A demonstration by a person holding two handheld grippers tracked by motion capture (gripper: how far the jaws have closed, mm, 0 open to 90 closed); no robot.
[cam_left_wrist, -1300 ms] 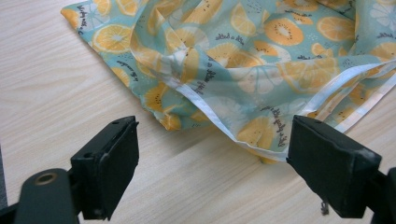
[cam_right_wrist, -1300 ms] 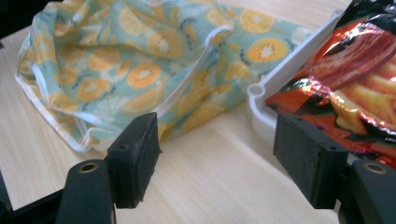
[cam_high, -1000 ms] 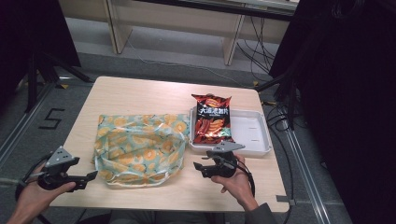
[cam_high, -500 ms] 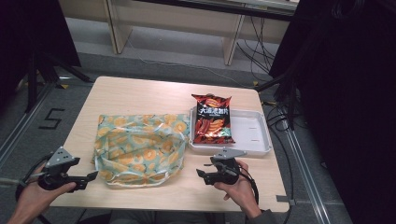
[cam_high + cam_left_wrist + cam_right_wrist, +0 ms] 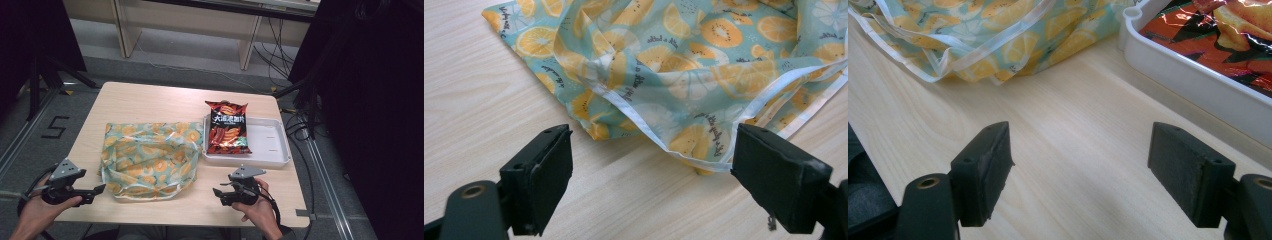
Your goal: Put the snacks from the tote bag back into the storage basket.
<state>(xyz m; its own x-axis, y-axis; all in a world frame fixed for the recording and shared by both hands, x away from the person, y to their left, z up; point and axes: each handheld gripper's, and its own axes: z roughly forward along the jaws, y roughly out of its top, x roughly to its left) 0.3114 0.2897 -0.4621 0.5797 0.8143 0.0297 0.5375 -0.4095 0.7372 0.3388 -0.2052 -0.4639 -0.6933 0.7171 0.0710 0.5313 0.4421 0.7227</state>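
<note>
Both tongs gape empty over the counter (image 5: 150, 97), the left tongs (image 5: 98, 189) nearer, just beside the near-left corner of the fruit-print bag (image 5: 150, 157), whose open white-edged mouth faces the right tongs (image 5: 218, 193), its jaws having just been widening.

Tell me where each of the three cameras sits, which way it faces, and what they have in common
High view: above the person's side, looking forward and down at the table; both hands, left gripper, right gripper.
Left gripper view: on the left gripper, along its open jaws toward the fruit-print bag.
Right gripper view: on the right gripper, along its open jaws over bare wood, white tray and chip packet beyond.
Shared: the bag shows in all three.
</note>
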